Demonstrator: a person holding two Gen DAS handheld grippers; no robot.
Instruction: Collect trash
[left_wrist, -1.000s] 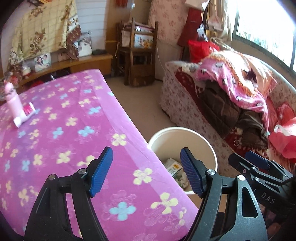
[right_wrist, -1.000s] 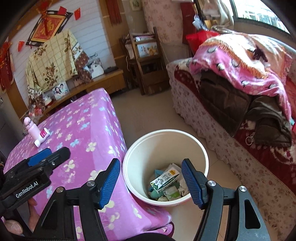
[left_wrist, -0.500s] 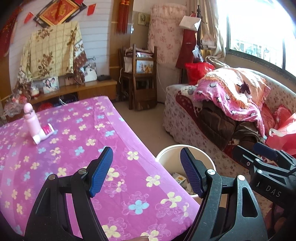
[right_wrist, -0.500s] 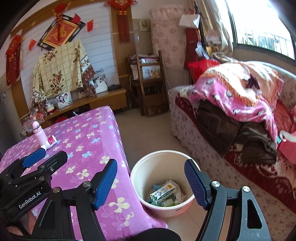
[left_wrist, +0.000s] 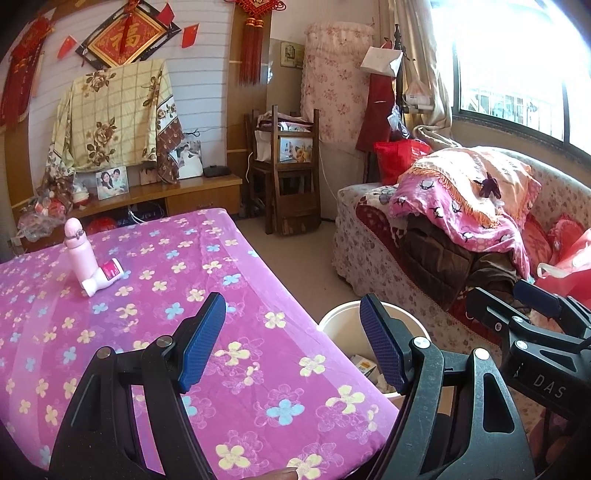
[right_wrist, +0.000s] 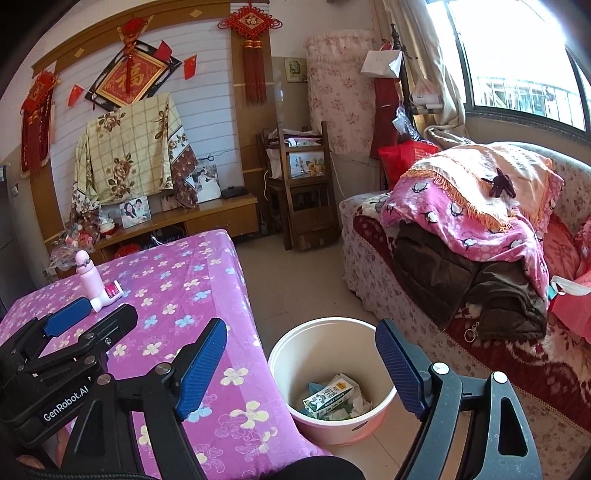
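A white bucket (right_wrist: 295, 343) stands on the floor beside the table corner, holding a milk carton (right_wrist: 328, 400) and crumpled paper. In the left wrist view only part of the bucket (left_wrist: 334, 321) shows behind the right fingertip. My right gripper (right_wrist: 301, 350) hangs above and in front of the bucket, its jaws opening with nothing between them. My left gripper (left_wrist: 291, 332) is open and empty over the purple flowered tablecloth (left_wrist: 147, 295). Far back on the table, a pink bottle (left_wrist: 79, 254) stands with a small white-and-pink bottle (left_wrist: 103, 277) lying against it.
A sofa (right_wrist: 369, 266) piled with blankets and clothes runs along the right. Bare floor (right_wrist: 295, 277) lies between table and sofa. A wooden chair (right_wrist: 306, 192) and a low cabinet (right_wrist: 214, 214) with photo frames stand at the back wall. A red bag (left_wrist: 569, 269) lies on the sofa.
Both grippers have risen and tilted upward, so the bucket and table sit lower in view and more of the back wall shows. The right jaws have spread wider.
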